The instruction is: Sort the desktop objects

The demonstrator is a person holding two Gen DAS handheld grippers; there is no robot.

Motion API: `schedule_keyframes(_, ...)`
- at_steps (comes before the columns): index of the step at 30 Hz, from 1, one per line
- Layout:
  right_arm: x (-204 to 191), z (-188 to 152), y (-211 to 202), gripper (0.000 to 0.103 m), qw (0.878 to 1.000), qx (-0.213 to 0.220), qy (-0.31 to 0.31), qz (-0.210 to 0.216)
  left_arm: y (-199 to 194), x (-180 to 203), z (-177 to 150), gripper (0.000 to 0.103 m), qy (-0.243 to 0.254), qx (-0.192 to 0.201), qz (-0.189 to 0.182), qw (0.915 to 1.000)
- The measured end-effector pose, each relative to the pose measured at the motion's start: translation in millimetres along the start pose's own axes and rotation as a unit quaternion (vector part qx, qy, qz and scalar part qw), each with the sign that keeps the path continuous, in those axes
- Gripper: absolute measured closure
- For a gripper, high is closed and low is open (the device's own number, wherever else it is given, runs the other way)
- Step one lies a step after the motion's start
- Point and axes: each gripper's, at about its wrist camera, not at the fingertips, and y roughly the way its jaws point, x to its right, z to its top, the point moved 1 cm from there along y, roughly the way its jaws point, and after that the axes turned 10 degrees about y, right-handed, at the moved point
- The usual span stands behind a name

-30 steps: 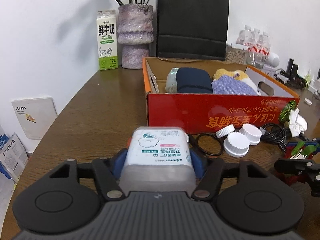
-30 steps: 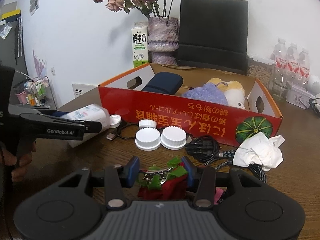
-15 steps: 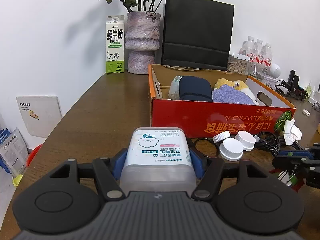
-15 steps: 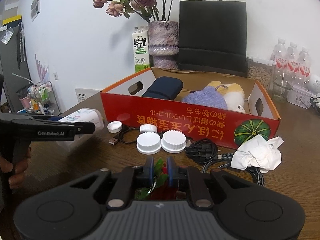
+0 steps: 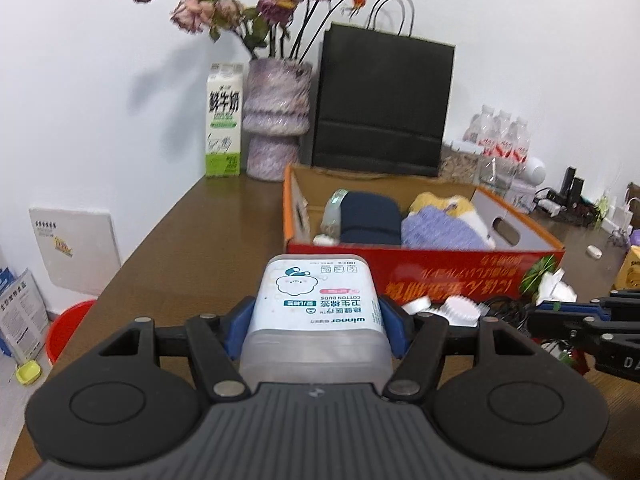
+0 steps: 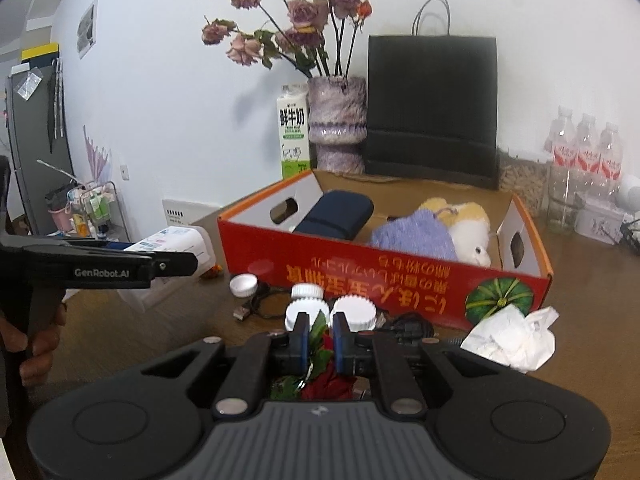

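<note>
The left gripper (image 5: 316, 320) clamps a cotton-bud box (image 5: 316, 300) between its blue pads, held above the wooden table (image 5: 192, 248). The right gripper (image 6: 320, 334) has just closed tight on a red-and-green artificial flower (image 6: 322, 376). Only the right view shows the person's hand (image 6: 36, 344); only the left view shows a red bucket (image 5: 68, 328) below the table. The red cardboard box (image 6: 380, 280) sits just beyond 3 white caps (image 6: 354, 312).
</note>
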Motion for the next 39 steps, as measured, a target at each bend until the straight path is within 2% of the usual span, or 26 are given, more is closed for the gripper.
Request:
schedule_keyframes(9, 12.6, 31.2, -3.3, 0.093, 0.999, 0.046, 0.002, -0.019, 5.7, 23.1, 32.1, 0.037, 0.013, 0.035, -0.022, 0.9991)
schedule_keyframes(20, 39.0, 72.5, 16.8, 0.093, 0.995, 0.086, 0.014, -0.044, 42.8, 52.9, 77.2, 0.037, 0.023, 0.056, -0.03, 0.9977)
schedule_keyframes(29, 70.2, 91.8, 51.2, 0.092, 0.995, 0.08, 0.026, -0.053, 90.4, 74.7, 92.5, 0.037, 0.02, 0.044, -0.04, 0.998)
schedule_keyframes(39, 94.2, 94.9, 86.5, 0.093, 0.996, 0.053, 0.037, -0.062, 134.2, 82.3, 95.3, 0.037, 0.013, 0.012, -0.04, 0.999)
